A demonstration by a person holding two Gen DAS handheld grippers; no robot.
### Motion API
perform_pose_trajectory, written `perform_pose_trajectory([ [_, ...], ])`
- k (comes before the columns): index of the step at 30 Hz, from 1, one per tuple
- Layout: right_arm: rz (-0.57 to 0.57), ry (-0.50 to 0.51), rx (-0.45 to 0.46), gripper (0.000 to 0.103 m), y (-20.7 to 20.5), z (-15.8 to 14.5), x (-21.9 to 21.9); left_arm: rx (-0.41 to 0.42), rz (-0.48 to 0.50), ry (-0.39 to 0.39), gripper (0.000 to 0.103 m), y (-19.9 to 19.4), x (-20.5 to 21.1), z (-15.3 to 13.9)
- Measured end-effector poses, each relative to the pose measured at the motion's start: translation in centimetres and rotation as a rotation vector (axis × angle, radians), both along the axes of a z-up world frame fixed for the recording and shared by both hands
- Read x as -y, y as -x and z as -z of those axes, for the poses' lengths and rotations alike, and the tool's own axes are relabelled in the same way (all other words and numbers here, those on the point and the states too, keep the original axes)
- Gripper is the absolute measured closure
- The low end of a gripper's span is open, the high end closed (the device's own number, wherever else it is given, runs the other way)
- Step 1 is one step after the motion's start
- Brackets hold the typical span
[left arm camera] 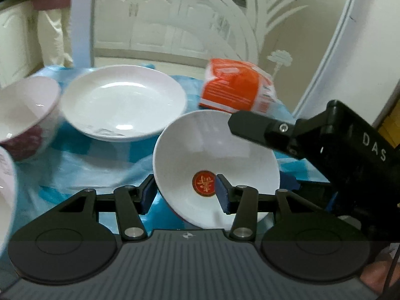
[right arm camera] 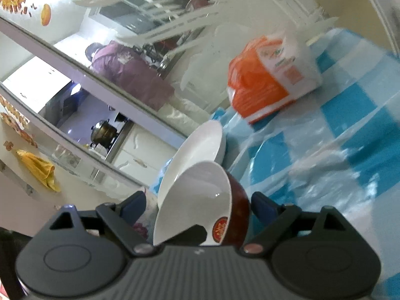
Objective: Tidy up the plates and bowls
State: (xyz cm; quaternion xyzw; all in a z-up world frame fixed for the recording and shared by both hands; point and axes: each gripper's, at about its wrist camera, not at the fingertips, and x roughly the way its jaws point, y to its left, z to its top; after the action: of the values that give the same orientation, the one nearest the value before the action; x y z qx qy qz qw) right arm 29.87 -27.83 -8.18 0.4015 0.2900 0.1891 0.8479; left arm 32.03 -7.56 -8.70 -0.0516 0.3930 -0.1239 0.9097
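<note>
Left wrist view: the left tool (left arm camera: 183, 192) grips the tilted bowl's (left arm camera: 215, 150) near rim, plate (left arm camera: 122, 102) ahead-left, while the right tool (right arm camera: 197, 206) gapes around it.

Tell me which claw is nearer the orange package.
Right. The right claw reaches over the emblem bowl's far rim, just short of the orange package; the left claw grips that bowl's near rim.

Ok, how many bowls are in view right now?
3. The red-emblem bowl, tilted in the left gripper; a floral bowl left of the plate; a white rim cut off at the left edge, probably another bowl.
</note>
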Motion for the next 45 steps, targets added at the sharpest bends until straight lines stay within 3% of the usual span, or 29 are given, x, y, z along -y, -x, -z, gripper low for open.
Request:
perform_pose_trajectory([
  [11,0.164,0.036,-0.009,0.009,1.4,0.5,5.4,-0.021,0.065,0.074,0.048,-0.6,6.0,0.4],
  [19,0.189,0.073,0.003,0.009,1.8,1.1,6.1,-0.012,0.069,0.071,0.048,-1.0,6.7,0.8],
  [26,0.24,0.203,0.068,0.006,2.7,-0.7,5.3,0.033,0.036,0.051,0.04,0.1,3.5,-1.3],
  [38,0.276,0.303,0.183,0.0,3.4,-3.7,0.6,0.158,-0.056,0.045,0.032,2.6,-6.7,-6.5],
  [42,0.301,0.387,0.158,0.0,2.5,-3.1,0.6,0.177,-0.072,0.018,0.029,3.2,-8.7,-6.7],
  [45,0.334,0.382,0.12,0.001,2.3,-2.2,1.7,0.172,-0.087,0.015,0.028,3.2,-9.5,-6.5],
])
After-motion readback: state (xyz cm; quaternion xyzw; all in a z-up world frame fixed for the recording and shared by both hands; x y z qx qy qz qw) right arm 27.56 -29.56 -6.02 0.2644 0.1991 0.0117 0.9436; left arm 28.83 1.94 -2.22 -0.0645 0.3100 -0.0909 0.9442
